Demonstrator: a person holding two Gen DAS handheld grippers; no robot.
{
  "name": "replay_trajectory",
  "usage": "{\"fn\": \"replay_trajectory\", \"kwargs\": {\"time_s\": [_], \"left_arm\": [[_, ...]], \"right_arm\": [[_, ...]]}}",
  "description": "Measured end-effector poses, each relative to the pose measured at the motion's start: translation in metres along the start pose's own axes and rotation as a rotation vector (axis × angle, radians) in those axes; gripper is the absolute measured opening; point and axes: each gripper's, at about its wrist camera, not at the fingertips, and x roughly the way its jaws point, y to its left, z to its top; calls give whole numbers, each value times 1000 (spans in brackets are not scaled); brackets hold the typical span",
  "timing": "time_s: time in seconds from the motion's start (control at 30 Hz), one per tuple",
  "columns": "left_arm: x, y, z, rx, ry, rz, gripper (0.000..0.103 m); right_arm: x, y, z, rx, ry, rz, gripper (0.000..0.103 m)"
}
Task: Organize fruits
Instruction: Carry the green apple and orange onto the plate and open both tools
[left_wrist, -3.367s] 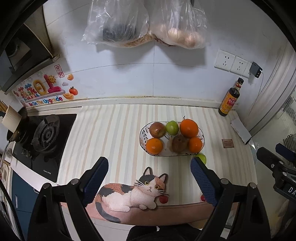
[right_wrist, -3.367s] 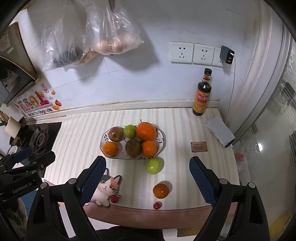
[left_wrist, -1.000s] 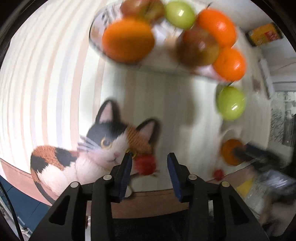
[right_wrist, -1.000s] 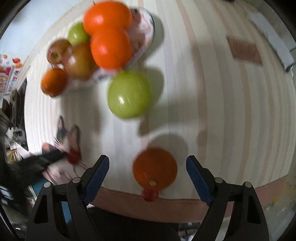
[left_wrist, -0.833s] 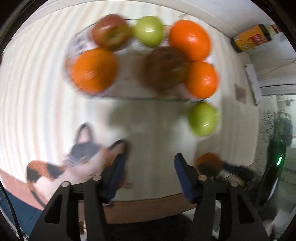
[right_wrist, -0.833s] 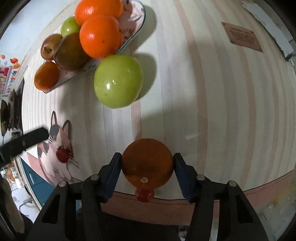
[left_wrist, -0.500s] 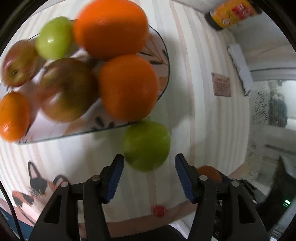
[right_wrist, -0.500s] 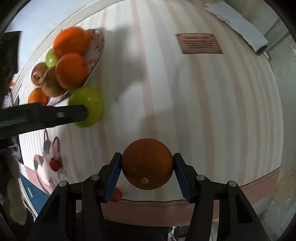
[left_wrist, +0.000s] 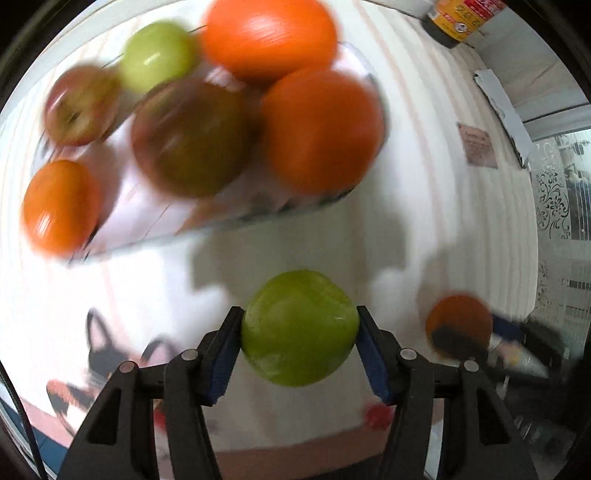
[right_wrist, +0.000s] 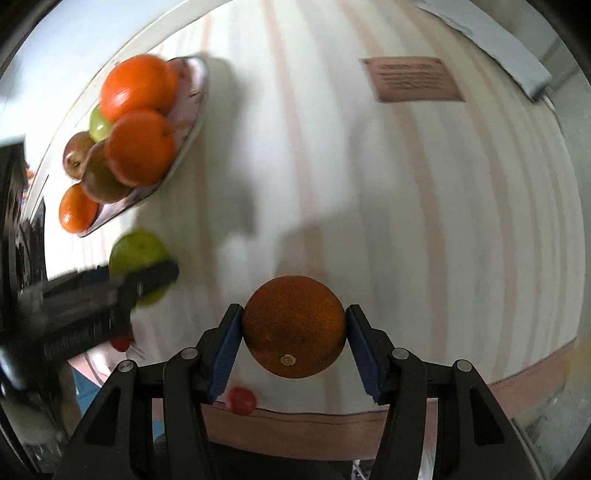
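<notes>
2 claws gripping fruit, left claw (left_wrist: 299, 328) clamping green apple (left_wrist: 299, 326), right claw (right_wrist: 294, 326) clamping orange (right_wrist: 294, 325), navel toward camera

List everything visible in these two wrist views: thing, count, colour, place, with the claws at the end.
Fruit plate: one, patterned, far left of the striped counter.
Oranges on plate: three, orange.
Apples on plate: three, two red-brown and one green.
Green apple: one, between the left claw's pads.
Orange: one, dark orange, between the right claw's pads.
Cherry tomatoes: two, red, near the counter's front edge.
Cat sticker: one, mostly blurred.
Brown card: one, far right of counter.
Bottle: one, dark, yellow label, back corner.
Left claw: jaws just closing, gripping the green apple.
Right claw: gripping the orange.
</notes>
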Motion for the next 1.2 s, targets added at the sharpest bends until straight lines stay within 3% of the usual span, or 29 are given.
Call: {"fn": "replay_trajectory", "kwargs": {"time_s": [0.27,0.43,0.77,1.03,1.2], "left_arm": [[-2,54,-28,-108,-8,33,57],[-3,72,-32,-139,-24,15,57],[-7,57,-22,-130,-38,-3,57],[-62,73,-31,-145,-79,-61,57],[-109,106,-34,-198,-138,-151,57]], "right_arm": [[12,48,13,-130,-36,-29,60],[8,36,24,-84,12,13,61],[0,14,16,-53,36,68,62],[-8,35,10,-138,-27,17,59],[-42,57,18,-161,-82,100,59]]}}
